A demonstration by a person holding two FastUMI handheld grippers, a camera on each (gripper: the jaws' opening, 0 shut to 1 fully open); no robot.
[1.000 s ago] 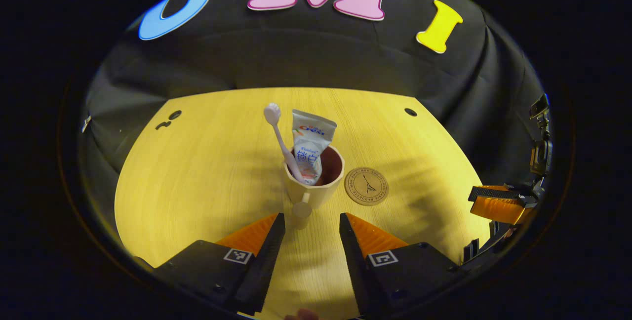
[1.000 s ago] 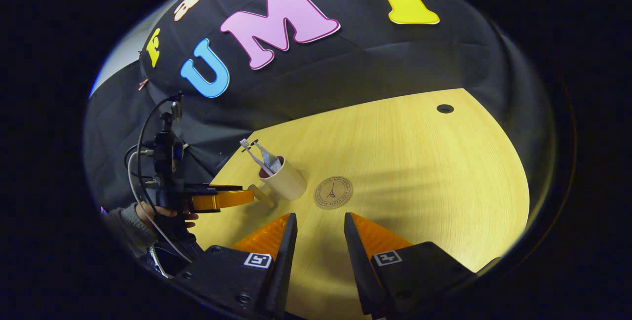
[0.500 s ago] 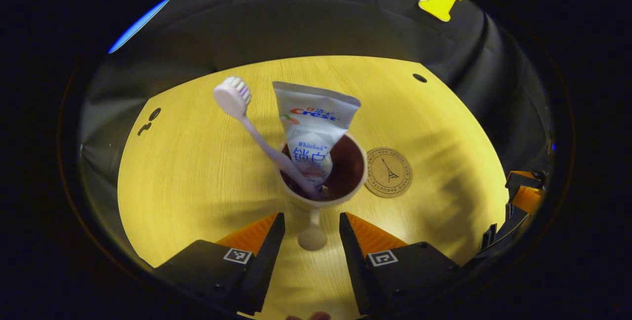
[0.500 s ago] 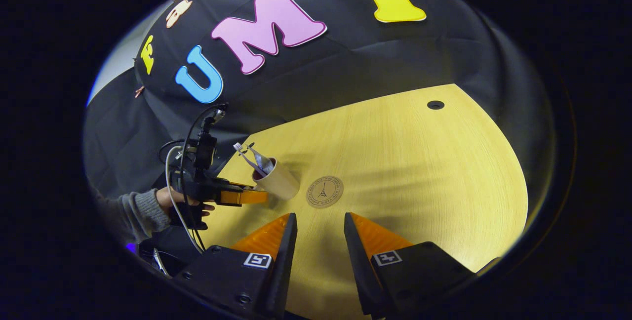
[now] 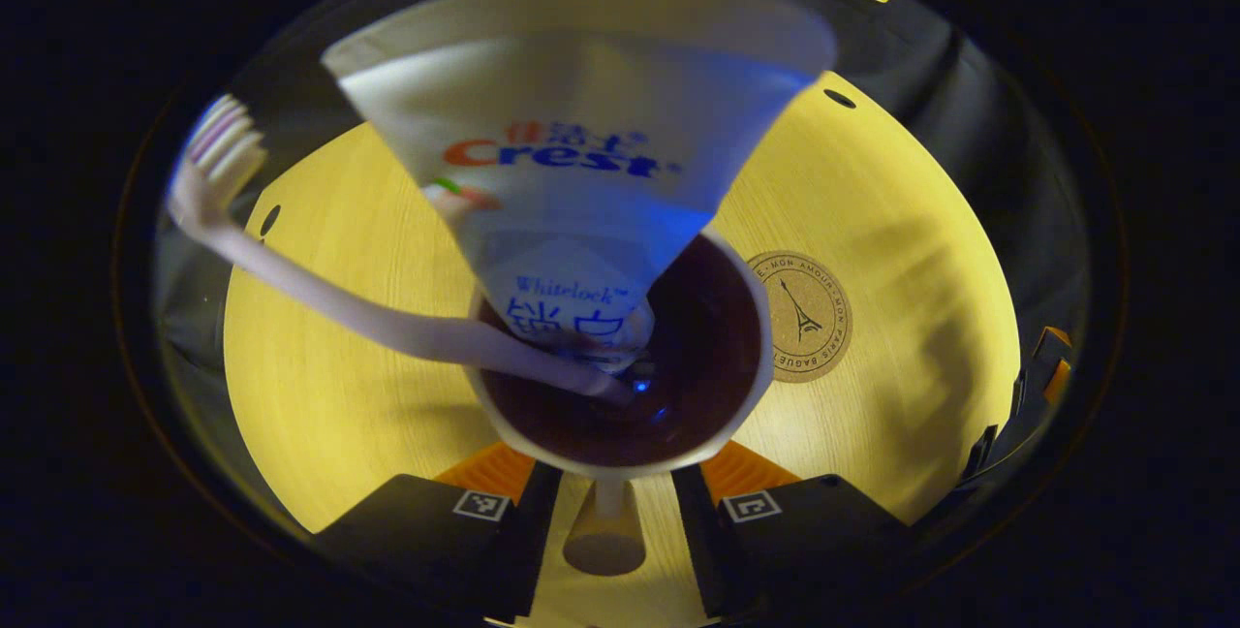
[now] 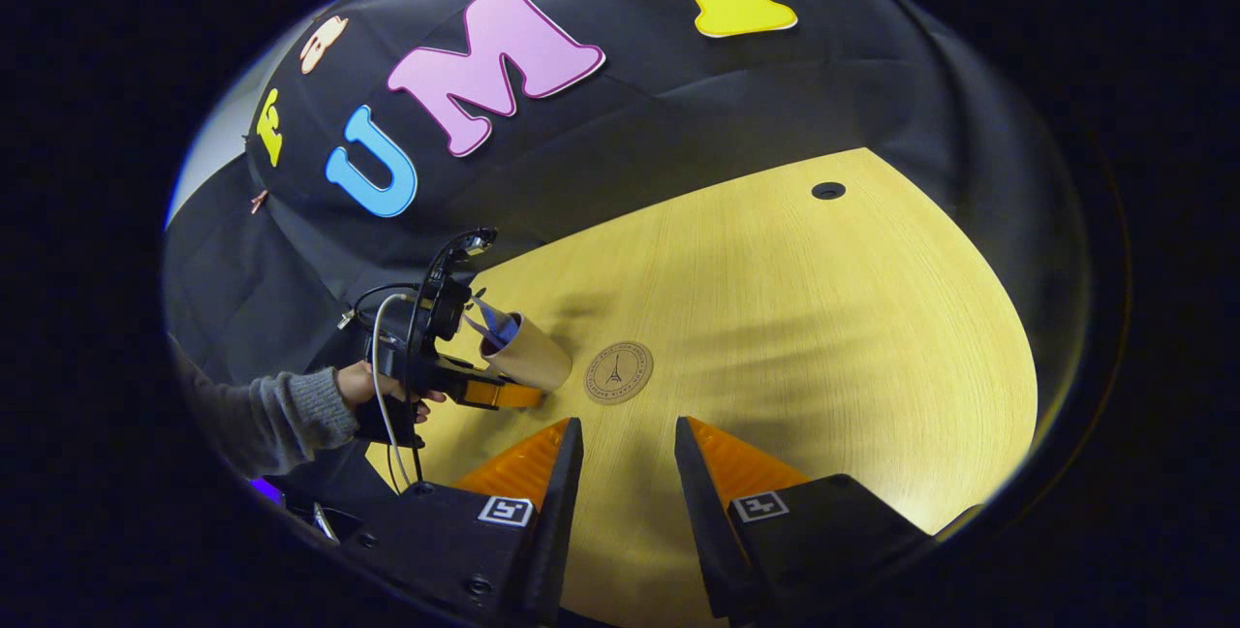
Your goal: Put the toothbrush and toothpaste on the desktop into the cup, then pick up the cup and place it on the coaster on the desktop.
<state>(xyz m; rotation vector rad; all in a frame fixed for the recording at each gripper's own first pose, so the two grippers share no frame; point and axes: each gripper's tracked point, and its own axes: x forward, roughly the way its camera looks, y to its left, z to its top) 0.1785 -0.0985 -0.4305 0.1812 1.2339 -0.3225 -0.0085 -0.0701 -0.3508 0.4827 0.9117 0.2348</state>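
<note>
A beige cup with a dark inside stands on the table close in front of my left gripper. A white toothpaste tube and a pale toothbrush stand in it, the brush leaning left. The cup's handle lies between the fingers, which are open and apart from it. The round brown coaster lies just right of the cup. In the right gripper view the cup stands left of the coaster. My right gripper hangs open over the table's near side, holding nothing.
The yellow wooden table has a small dark hole near its far edge. A person's hand in a grey sleeve holds the left gripper at the table's left side. Black cloth walls close the back.
My left gripper has moved forward to the cup, so the handle now sits between its open fingers. The right gripper drifted slightly and stays open.
</note>
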